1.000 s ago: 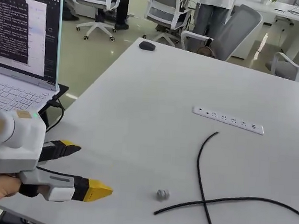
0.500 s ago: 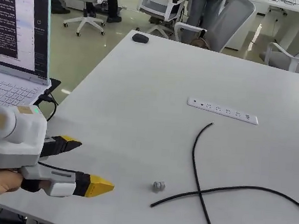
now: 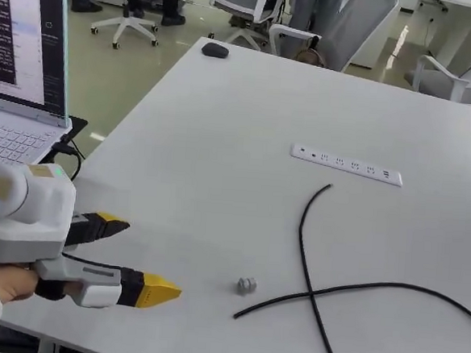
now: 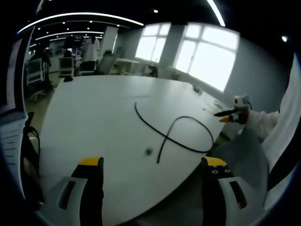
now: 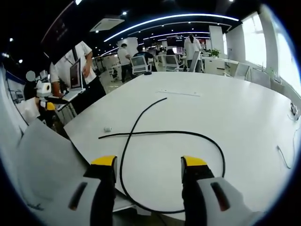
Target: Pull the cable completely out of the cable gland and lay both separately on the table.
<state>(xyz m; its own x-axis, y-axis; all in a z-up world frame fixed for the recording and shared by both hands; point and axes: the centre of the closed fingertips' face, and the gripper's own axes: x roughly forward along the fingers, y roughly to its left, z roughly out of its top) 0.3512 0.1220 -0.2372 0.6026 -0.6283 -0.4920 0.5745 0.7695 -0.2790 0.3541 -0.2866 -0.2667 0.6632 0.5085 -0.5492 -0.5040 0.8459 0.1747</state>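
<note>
Although the head view has drifted over the last second, so that everything slides a little up and to the left in the picture, nothing on the surface (image 3: 222, 135) itself has moved: the apparent shift belongs to the camera alone. The cable gland (image 3: 246, 285) lies by itself as a small grey piece near the front edge, just beside but clear of one free end of the cable (image 3: 311, 293). The black cable rests in a loose loop that crosses over itself, its other end pointing toward the white power strip (image 3: 345, 164). The left gripper (image 3: 153, 257) hovers as before at the left edge of the surface, jaws spread wide with nothing between them, well apart from both parts. In its own view the right gripper (image 5: 148, 161) likewise stands open and empty at the near edge, the cable's loop lying on the surface beyond its yellow tips. Judged from this layout, the extraction is already done and both parts are laid down separately. The unchanged scene suggests that the task is complete, or needs at most a withdrawal of the hands. A laptop (image 3: 15, 88) stands at the far left.
</note>
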